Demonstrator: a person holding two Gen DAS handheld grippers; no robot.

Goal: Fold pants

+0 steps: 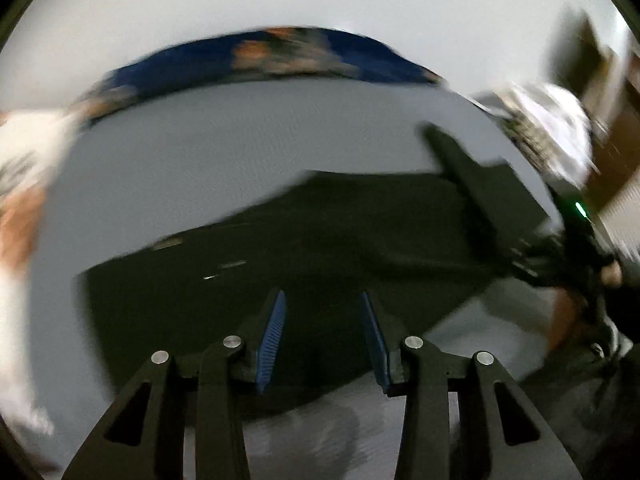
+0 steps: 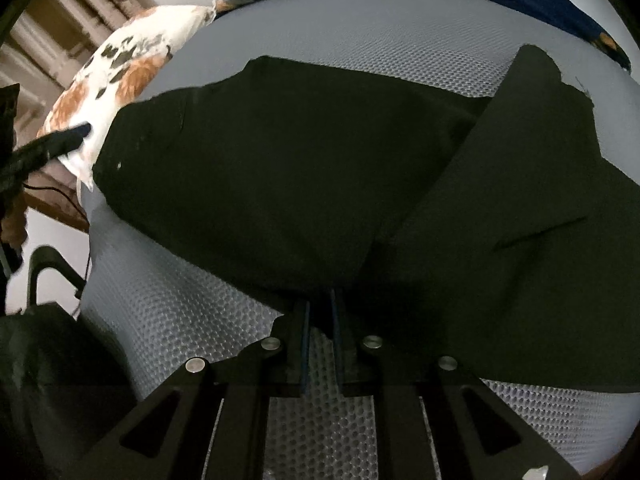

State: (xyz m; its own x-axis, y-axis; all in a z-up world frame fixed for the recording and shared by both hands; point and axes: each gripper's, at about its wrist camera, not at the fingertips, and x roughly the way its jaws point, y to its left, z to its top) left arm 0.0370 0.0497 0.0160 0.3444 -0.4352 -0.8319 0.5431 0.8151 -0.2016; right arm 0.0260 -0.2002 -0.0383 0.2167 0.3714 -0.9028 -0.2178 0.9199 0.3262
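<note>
Lying crosswise ahead: black pants (image 2: 280, 152); right gripper (image 2: 320, 312) pinching their near edge; left gripper (image 1: 324, 316) spread, empty.

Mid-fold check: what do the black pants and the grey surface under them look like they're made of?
Pants: a matte black woven cloth, probably cotton or a blend; it drapes in soft folds with no shine and a slightly frayed edge. Grey surface: seems a textured mesh or embossed mat, judging by its regular honeycomb dimples; whether fabric or foam, I cannot tell.
</note>
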